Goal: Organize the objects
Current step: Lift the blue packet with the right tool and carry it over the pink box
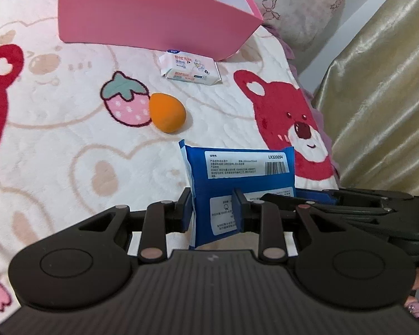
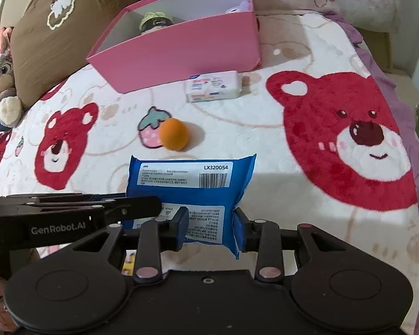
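Grippers both pinch the blue pack [image 1: 238, 177] low in the frame, left gripper [image 1: 212, 209] on its left half, right gripper [image 2: 211, 227] on its right, likely to carry it level toward the pink box [image 2: 181, 53] at the top.

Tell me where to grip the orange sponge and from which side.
Grip the orange sponge across its rounded middle, coming from above. It lies on its side on the blanket, apart from the wipes pack, so both flanks look free; its tapered tip would likely slip.
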